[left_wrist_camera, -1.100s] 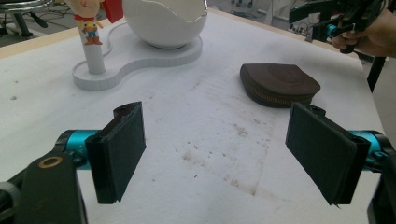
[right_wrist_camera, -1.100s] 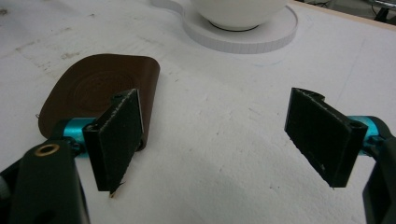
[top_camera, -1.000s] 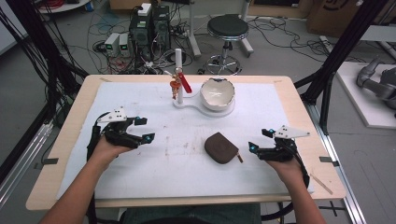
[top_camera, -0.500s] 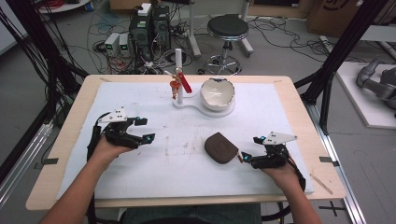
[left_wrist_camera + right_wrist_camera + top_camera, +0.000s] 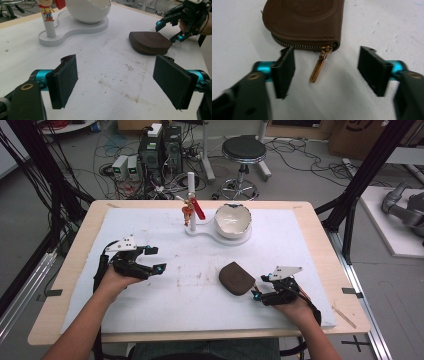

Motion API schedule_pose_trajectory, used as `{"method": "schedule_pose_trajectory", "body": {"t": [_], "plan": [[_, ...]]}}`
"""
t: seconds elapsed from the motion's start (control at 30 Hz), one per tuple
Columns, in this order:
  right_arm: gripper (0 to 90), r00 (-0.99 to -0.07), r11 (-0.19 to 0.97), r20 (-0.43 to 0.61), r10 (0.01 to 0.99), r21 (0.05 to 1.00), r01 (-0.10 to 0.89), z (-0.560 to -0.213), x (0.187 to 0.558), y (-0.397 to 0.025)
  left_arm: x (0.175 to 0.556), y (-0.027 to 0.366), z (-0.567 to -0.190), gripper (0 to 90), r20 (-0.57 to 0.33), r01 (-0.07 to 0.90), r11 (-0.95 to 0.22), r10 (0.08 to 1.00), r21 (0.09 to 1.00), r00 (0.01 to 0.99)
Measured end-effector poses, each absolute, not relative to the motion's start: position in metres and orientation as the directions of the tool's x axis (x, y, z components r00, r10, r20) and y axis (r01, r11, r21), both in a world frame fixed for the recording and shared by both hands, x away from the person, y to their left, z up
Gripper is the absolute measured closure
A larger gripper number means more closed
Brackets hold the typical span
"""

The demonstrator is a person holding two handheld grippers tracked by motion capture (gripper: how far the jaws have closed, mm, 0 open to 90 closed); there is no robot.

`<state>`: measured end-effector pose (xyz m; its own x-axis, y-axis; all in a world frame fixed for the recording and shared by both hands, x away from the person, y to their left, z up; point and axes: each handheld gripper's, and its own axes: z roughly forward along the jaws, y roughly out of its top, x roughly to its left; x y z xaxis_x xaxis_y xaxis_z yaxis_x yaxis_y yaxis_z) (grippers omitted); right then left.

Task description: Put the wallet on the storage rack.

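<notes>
The right claw (image 5: pixel 261 287) is moving in toward the pouch, closer than a second ago, while the left claw (image 5: pixel 151 259) is keeping its place. On the bench (image 5: pixel 310 245), the brown pouch (image 5: pixel 237 278) is lying flat, right of centre. The right claw is released, its jaws straddling the brass zipper pull (image 5: pixel 319 67) without touching it. This looks like the approach to unzipping; next it needs to pinch that pull. The left claw is hovering released, well apart.
</notes>
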<state>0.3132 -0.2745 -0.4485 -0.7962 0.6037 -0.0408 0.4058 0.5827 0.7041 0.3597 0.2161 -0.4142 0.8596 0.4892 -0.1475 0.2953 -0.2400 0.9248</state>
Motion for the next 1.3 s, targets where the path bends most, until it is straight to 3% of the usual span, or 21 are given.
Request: {"method": "schedule_pose_trajectory", "body": {"t": [0.23, 0.73, 1.0, 1.3], "plan": [[56.3, -0.814, 0.609, -0.028, 0.58, 0.679, 0.41, -0.45, 0.313, -0.273, 0.36, 0.216, -0.414, 20.0, -0.147, 0.295, -0.244, 0.484, 0.924, 0.862], [88.8, -0.811, 0.609, -0.024, 0.585, 0.673, 0.42, -0.448, 0.313, -0.273, 0.359, 0.214, -0.414, 20.0, -0.14, 0.292, -0.253, 0.486, 0.922, 0.863], [90.0, -0.809, 0.572, 0.047, 0.586, 0.683, 0.454, -0.448, 0.317, -0.277, 0.359, 0.215, -0.414, 20.0, -0.137, 0.289, -0.253, 0.486, 0.923, 0.863], [90.0, -0.825, 0.434, 0.17, 0.539, 0.783, 0.445, -0.435, 0.317, -0.284, 0.36, 0.214, -0.415, 20.0, -0.143, 0.295, -0.247, 0.492, 0.923, 0.859]]}}
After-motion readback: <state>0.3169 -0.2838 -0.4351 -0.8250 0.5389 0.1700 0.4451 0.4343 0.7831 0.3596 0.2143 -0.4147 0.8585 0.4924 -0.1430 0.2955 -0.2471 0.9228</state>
